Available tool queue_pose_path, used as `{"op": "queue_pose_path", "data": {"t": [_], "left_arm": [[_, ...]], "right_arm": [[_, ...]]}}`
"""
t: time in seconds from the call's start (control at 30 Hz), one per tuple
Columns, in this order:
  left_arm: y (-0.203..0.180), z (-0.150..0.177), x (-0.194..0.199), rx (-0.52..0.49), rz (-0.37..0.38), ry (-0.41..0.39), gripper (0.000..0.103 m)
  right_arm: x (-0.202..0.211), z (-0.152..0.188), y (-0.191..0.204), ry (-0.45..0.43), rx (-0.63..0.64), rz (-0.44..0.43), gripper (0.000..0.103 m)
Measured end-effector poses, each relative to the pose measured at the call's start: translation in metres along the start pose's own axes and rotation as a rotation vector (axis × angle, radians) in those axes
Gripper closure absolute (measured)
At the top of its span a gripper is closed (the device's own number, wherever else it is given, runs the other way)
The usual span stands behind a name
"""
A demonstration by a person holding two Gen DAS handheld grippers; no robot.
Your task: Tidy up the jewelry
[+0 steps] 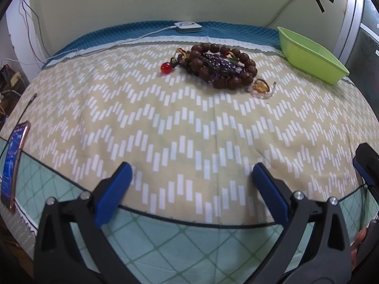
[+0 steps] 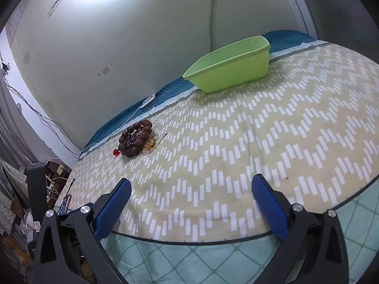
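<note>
A heap of jewelry [image 1: 220,66] lies on the patterned cloth: a bracelet of big brown wooden beads [image 1: 246,66] around a purple beaded piece [image 1: 219,65], a red bead [image 1: 165,68] at its left and a clear bead string with an amber stone [image 1: 261,87] at its right. The right wrist view shows the same heap [image 2: 136,140] far left. A lime green plastic bin [image 1: 308,54] [image 2: 231,69] stands empty at the back. My left gripper [image 1: 191,172] hangs open near the cloth's front edge, far from the heap. My right gripper [image 2: 191,185] is open too, nothing between its fingers.
A beige zigzag cloth [image 1: 165,123] covers the table over a mint checked one. A phone [image 1: 11,163] lies at the left edge beside a thin antenna. A white device with a cable [image 1: 188,26] sits at the back by the wall. Clutter is beyond the table's left side.
</note>
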State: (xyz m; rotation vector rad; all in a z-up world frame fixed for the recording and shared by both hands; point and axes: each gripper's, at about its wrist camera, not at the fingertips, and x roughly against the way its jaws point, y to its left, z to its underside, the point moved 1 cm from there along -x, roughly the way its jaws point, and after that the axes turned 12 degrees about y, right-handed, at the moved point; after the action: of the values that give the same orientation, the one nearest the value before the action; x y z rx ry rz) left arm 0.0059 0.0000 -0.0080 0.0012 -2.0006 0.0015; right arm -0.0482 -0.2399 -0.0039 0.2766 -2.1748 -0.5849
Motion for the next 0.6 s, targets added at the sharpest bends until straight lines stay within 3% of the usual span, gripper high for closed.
{"op": "queue_pose_path", "data": {"t": [0.6], "left_arm": [[-0.0001, -0.0002, 0.0, -0.003, -0.002, -0.004, 0.005]], "right_arm": [[0.0034, -0.0002, -0.0042, -0.002, -0.003, -0.006, 0.024]]}}
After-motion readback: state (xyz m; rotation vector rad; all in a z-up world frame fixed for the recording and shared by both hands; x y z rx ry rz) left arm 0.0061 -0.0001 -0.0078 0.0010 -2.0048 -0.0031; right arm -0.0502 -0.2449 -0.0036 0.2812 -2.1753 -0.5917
